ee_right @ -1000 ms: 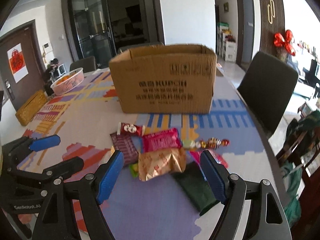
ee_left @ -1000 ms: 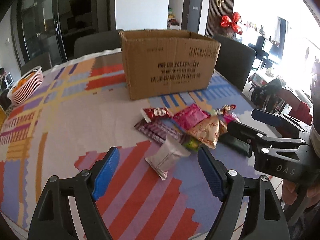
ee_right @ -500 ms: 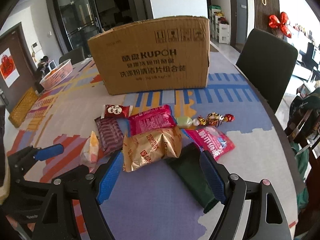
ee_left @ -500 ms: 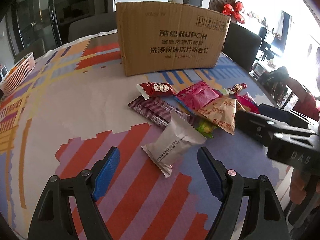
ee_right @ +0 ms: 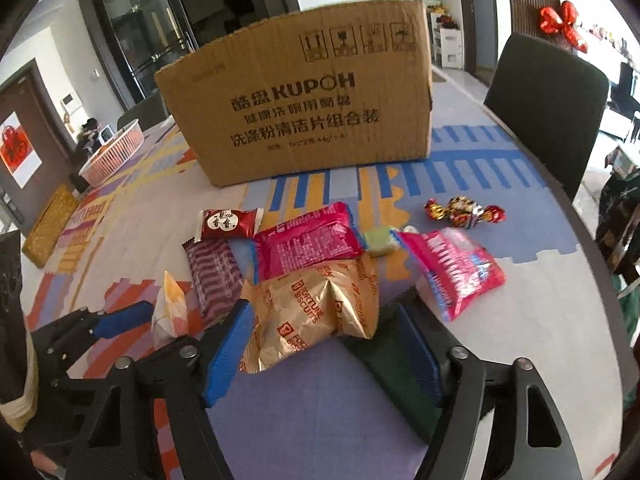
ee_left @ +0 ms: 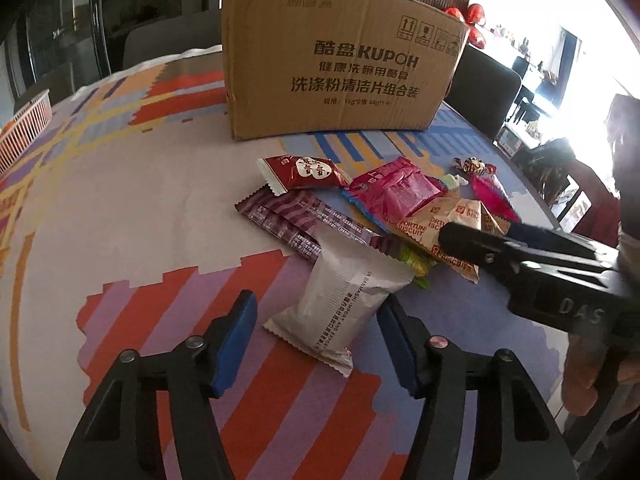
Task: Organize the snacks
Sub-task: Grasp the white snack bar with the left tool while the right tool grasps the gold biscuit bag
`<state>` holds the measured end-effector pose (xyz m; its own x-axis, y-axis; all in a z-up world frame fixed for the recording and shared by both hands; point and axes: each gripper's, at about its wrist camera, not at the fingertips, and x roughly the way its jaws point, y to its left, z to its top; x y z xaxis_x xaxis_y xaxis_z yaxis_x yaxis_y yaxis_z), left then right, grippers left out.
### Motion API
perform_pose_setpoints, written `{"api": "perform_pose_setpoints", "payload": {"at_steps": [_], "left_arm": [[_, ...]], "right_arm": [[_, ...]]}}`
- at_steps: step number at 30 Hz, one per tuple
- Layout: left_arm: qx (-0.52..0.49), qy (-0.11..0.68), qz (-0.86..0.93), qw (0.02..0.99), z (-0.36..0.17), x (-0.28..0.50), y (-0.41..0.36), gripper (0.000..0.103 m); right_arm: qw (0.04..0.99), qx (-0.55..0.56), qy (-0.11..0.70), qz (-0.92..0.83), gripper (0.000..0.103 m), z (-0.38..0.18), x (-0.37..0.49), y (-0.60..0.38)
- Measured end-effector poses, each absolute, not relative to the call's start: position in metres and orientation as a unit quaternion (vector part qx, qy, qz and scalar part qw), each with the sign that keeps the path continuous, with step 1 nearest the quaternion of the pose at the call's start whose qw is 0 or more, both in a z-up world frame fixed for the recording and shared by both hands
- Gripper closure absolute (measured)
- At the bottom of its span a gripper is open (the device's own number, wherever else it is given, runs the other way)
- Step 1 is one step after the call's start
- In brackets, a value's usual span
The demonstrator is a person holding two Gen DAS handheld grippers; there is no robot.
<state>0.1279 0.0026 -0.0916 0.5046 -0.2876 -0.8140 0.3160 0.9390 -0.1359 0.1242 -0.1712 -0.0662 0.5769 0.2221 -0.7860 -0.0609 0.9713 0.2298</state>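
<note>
Both grippers had dropped toward the snack pile; the left gripper (ee_left: pixel 316 340) was closing around the white packet (ee_left: pixel 344 300), pads not yet touching; the right gripper (ee_right: pixel 320 344) narrowed on the gold biscuit bag (ee_right: pixel 316 312); next, I judged, pinch, lift, carry to the cardboard box (ee_right: pixel 296 108) beyond.

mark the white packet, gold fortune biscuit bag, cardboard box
white packet (ee_left: pixel 340 300), left wrist view, centre of its printed back.
gold fortune biscuit bag (ee_right: pixel 316 312), right wrist view, crinkled front.
cardboard box (ee_right: pixel 304 108), right wrist view, printed front wall.

Black claw (ee_left: pixel 316 344) frames with blue pads (ee_left: pixel 236 344), silver screws.
</note>
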Motion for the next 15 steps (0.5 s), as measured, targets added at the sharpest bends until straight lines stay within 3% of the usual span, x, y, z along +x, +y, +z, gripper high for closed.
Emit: {"api": "perform_pose_setpoints", "payload": {"at_steps": [7,11,15], "left_arm": [[-0.006,0.475,-0.180,0.862,-0.095,0.133,0.002,0.056],[-0.018,0.478,-0.183,0.859,-0.095,0.136,0.003,0.070],[-0.017,0.479,-0.183,0.859,-0.094,0.135,0.000,0.072]], "right_arm": [[0.873,0.099,0.469,0.086,0.041,-0.077,0.134,-0.168],[0.873,0.090,0.469,0.097,0.051,-0.080,0.134,-0.162],[0.874,0.086,0.467,0.104,0.057,-0.079,0.132,-0.160]]}}
